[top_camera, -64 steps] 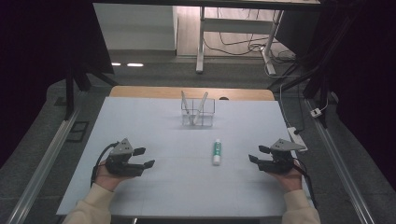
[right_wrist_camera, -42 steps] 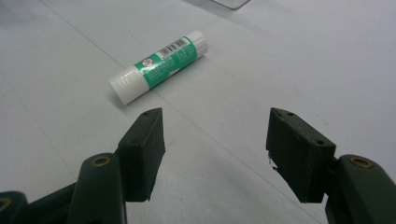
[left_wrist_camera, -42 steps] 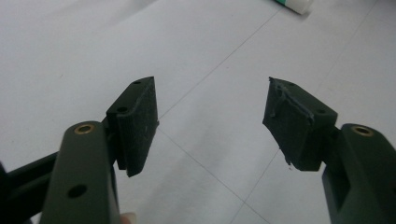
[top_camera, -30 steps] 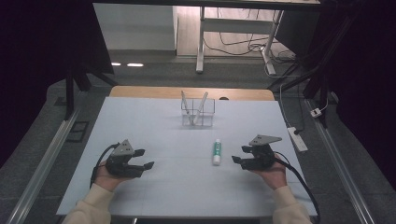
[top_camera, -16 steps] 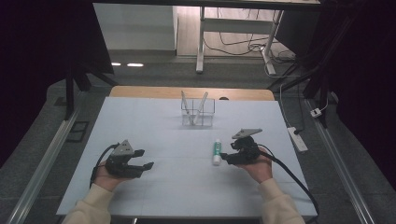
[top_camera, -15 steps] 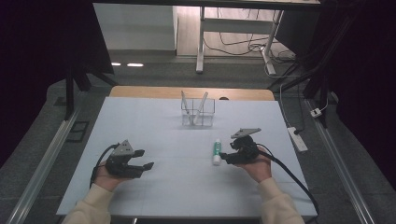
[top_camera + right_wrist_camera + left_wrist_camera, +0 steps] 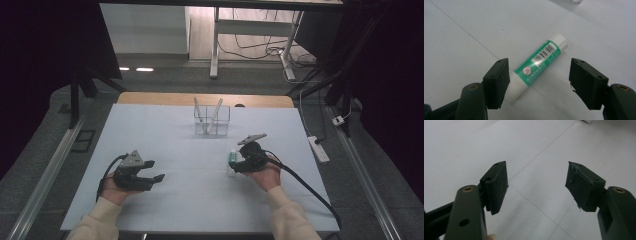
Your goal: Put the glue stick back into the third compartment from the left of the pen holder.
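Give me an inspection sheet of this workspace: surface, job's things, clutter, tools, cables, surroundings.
Surface: pale table, thin seam lines, wooden strip along its far edge.
Job's things: green-and-white glue stick lying flat, tilted between the right tool's open jaws, not gripped.
Clutter: clear holder near the far edge with two pale sticks leaning in it; what they are is too small to tell.
Tools: right tool open, low at the glue stick; left tool open above bare table, holding nothing.
Cables: one black cable trails from the right tool off the near edge; a power strip lies on the floor, right.
Surroundings: dark frames, grey floor, white table legs beyond.
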Motion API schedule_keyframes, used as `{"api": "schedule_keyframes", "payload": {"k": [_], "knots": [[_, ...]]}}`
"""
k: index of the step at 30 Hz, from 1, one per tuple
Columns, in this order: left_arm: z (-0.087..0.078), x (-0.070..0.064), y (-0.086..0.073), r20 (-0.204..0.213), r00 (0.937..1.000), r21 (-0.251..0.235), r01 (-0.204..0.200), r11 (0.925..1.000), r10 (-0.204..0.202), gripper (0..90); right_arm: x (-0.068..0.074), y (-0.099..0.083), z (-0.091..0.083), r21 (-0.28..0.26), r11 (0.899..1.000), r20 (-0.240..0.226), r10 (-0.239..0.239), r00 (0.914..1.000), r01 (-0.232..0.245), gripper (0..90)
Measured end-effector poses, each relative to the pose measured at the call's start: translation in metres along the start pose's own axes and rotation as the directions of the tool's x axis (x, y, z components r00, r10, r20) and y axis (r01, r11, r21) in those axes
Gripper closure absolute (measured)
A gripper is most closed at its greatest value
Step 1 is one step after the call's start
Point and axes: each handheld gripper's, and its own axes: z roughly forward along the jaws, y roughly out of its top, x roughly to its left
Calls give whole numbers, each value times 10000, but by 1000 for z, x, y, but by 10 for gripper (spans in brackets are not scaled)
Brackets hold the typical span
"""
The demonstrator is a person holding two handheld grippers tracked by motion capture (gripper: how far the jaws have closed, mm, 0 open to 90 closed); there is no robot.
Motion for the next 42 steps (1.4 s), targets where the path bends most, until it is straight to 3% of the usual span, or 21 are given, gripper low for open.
{"api": "schedule_keyframes", "payload": {"k": [11, 21, 27, 33, 38, 42], "knots": [[-1, -1, 0, -143, 9999, -144, -100, 9998, 98, 343, 4, 1, 11, 261, 9996, 242, 118, 9996, -124, 324], [0, 0, -1, -143, 9998, -111, -108, 9999, 106, 343, 7, -1, 23, 533, 9975, 99, 462, 9989, -466, 340], [-1, -2, -1, -282, 9994, -244, -205, 9995, 198, 345, 11, 3, 25, 950, 9940, 116, 542, 9985, -551, 437], [-1, -1, -1, -331, 9993, -328, -160, 9993, 149, 346, 12, 2, 25, 1428, 9895, 222, 183, 9996, -213, 645], [-2, -1, -1, -361, 9991, -331, -225, 9992, 213, 346, 12, 2, 25, 1369, 9906, 198, -54, 9998, 26, 651], [-2, -1, -1, -359, 9992, -386, -201, 9991, 187, 346, 10, 4, 18, 969, 9952, -4, -153, 9999, 152, 654]]}}
